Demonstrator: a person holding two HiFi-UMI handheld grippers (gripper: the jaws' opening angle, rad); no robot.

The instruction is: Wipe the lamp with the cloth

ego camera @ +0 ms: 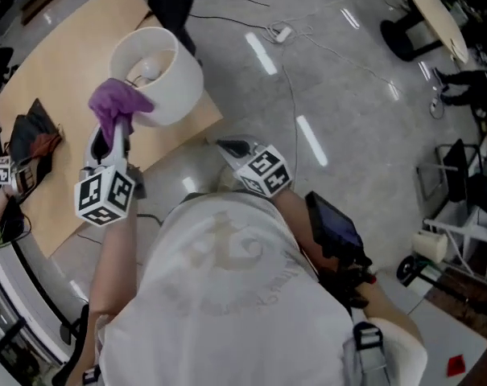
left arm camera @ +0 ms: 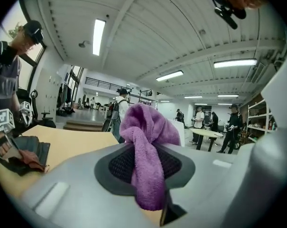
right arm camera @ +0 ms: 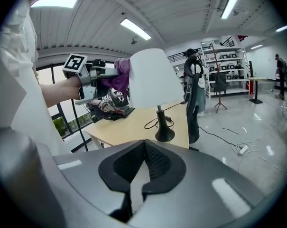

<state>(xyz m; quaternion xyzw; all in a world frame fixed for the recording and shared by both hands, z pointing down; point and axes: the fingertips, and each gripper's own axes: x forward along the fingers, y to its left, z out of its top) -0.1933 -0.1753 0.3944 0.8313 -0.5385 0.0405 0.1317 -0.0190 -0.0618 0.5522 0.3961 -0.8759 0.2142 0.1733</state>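
My left hand-held gripper (left arm camera: 145,167) is clamped on the purple cloth (left arm camera: 145,137) right by the shade (ego camera: 177,91) of the lamp (right arm camera: 155,80) on the counter (ego camera: 66,79), my right hand-held gripper (right arm camera: 142,167) is closed and empty, so I reckon the wiping's barely started.

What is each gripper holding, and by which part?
Left gripper: the purple cloth, pinched at a bunched fold, a wad bulging out ahead of the jaws. Right gripper: nothing, jaws together.

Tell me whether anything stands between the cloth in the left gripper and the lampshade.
Nothing visible does. The cloth, held in the left gripper, sits right beside the lampshade near its top rim, and no object lies between them.
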